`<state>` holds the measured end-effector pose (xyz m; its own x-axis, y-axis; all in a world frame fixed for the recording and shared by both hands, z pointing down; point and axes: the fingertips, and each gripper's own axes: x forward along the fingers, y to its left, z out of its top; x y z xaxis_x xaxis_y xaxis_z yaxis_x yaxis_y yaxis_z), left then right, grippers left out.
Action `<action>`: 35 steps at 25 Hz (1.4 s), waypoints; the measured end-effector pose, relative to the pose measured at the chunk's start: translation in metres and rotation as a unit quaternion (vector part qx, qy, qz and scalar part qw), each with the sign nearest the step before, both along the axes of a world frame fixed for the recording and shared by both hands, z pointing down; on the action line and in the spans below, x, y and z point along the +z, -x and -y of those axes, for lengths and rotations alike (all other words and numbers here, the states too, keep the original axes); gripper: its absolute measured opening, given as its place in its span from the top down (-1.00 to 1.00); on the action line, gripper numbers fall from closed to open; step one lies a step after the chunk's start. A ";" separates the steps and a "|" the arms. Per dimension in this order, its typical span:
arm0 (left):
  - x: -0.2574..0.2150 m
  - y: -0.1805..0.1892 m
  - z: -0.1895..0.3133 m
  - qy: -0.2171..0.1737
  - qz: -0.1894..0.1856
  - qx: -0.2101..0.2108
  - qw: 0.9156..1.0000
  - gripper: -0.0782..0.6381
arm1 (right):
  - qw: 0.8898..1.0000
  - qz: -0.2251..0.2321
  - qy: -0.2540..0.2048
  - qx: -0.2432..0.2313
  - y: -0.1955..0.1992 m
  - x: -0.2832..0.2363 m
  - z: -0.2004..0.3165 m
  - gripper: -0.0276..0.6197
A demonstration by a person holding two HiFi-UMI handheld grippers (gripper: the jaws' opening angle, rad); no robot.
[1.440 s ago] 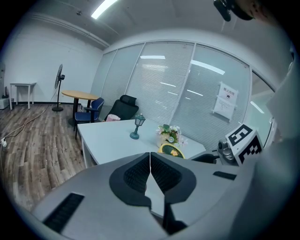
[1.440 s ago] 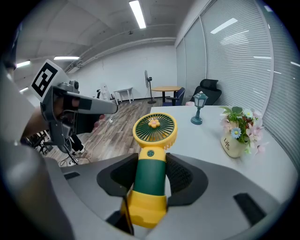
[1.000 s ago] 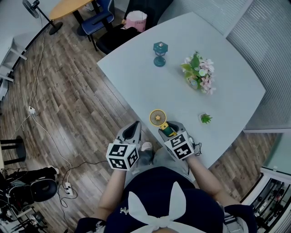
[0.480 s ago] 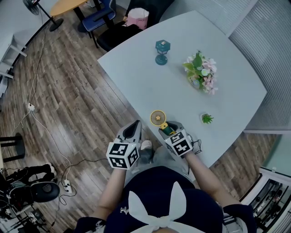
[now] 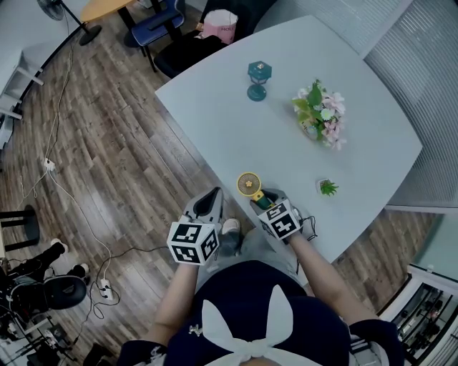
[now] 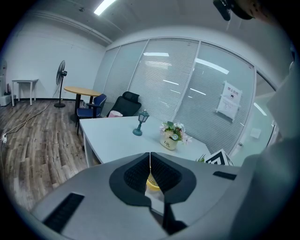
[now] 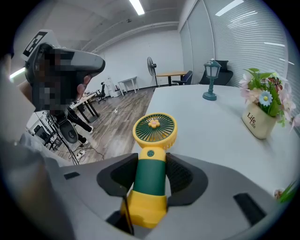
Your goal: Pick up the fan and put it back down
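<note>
A small hand fan (image 7: 151, 154) with a yellow round head, green handle and yellow base lies between the jaws of my right gripper (image 7: 150, 165), which is shut on the green handle. In the head view the fan (image 5: 249, 183) is over the near edge of the white table (image 5: 215, 107), and the right gripper (image 5: 265, 202) is just behind its head. Whether the fan touches the tabletop I cannot tell. My left gripper (image 5: 210, 201) hangs left of the table edge over the floor, its jaws (image 6: 150, 161) closed together and empty.
On the table stand a teal lantern (image 5: 258, 80), a pot of pink flowers (image 5: 320, 118) and a tiny green plant (image 5: 328, 188). Chairs (image 5: 154, 21) and a pink bin (image 5: 219, 24) are beyond the far end. Cables (image 5: 50, 168) trail over the wood floor.
My right gripper has sunk a little toward the table with the fan still in it. The left gripper has stayed where it was.
</note>
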<state>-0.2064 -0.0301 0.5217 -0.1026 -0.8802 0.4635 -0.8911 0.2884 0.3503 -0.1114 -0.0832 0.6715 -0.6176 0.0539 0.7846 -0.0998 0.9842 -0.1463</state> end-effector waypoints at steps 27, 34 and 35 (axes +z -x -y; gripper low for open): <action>0.004 0.001 -0.009 0.005 -0.003 -0.011 1.000 0.72 | 0.998 -0.023 -0.030 -0.040 0.000 0.034 -0.002 0.32; -0.001 0.000 -0.019 0.000 -0.001 -0.016 1.000 0.72 | 0.998 -0.040 -0.049 -0.030 0.000 0.036 0.001 0.29; -0.003 0.001 -0.021 -0.001 0.000 -0.017 1.000 0.72 | 0.997 -0.042 -0.050 -0.028 0.000 0.036 0.001 0.25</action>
<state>-0.2071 -0.0095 0.5190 -0.1332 -0.8770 0.4616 -0.8810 0.3181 0.3503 -0.1116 -0.0845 0.7075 -0.5474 0.0050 0.8368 -0.0525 0.9978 -0.0403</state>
